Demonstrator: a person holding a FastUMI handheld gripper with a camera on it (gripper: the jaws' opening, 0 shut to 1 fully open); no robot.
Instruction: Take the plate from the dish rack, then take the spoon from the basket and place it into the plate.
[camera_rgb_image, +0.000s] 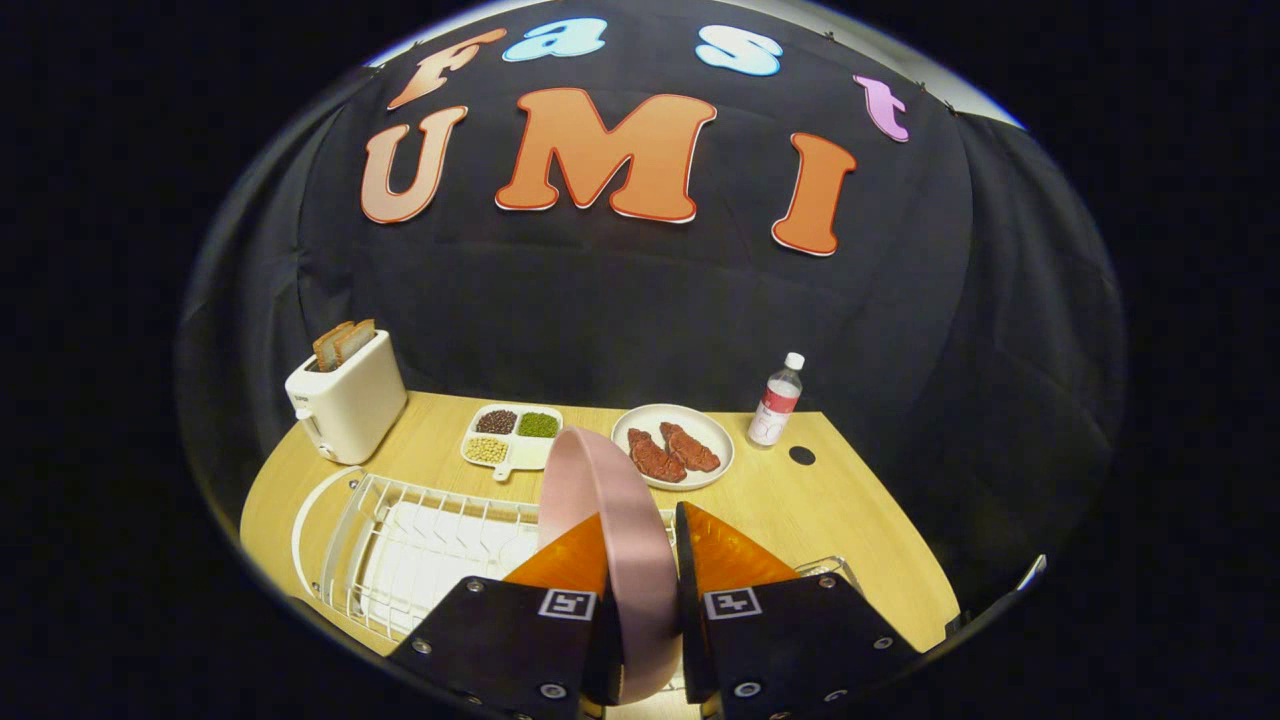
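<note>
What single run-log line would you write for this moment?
gripper: shut on plate | plate: pink, upright on edge between fingers, above dish rack | spoon: not yet fetched

You have one gripper (642, 560), its two fingers clamped on one pink plate (605, 520). Below sits one white dish rack (400, 545). On the one wooden table (840, 530) you can count one toaster (347, 408) holding two bread slices (343, 342), one divided dish (510, 436) with three fillings, one white plate (673, 445) carrying two meat pieces (672, 452), and one bottle (776, 402).
</note>
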